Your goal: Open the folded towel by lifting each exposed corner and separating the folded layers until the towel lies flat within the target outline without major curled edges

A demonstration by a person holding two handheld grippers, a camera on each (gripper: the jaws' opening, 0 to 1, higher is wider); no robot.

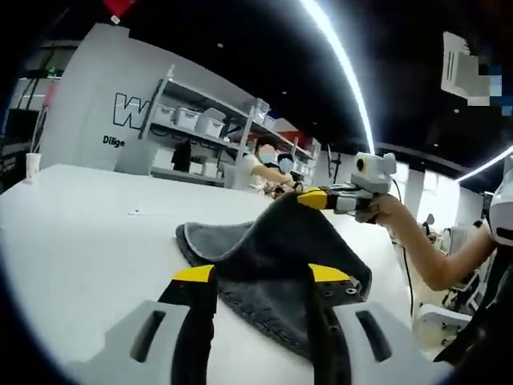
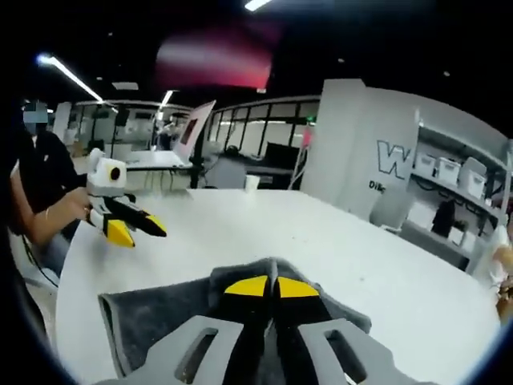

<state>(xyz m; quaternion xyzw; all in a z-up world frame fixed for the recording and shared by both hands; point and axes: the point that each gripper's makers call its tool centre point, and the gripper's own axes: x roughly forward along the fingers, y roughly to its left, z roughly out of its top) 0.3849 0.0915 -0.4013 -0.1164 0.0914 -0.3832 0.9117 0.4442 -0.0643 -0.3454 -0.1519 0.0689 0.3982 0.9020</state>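
Towel sits on white counter, dark grey, soft and limp, so it'll drape and sag; pinch hemmed corners, not mid-cloth; your right hand-held gripper is closed on a raised fold, tenting it; left hand-held gripper open w/ nothing held; long axis can't tell, still bunched.

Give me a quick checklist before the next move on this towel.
1. Right tongs clamped on a towel corner: ok, tips shut with cloth lifted between them.
2. Left tongs free: ok, open, hovering over the near towel edge.
3. Towel flat: not ok, one corner raised, layers draped.
4. Target outline visible on table: cannot tell.
5. Table around towel free of obstacles: ok.
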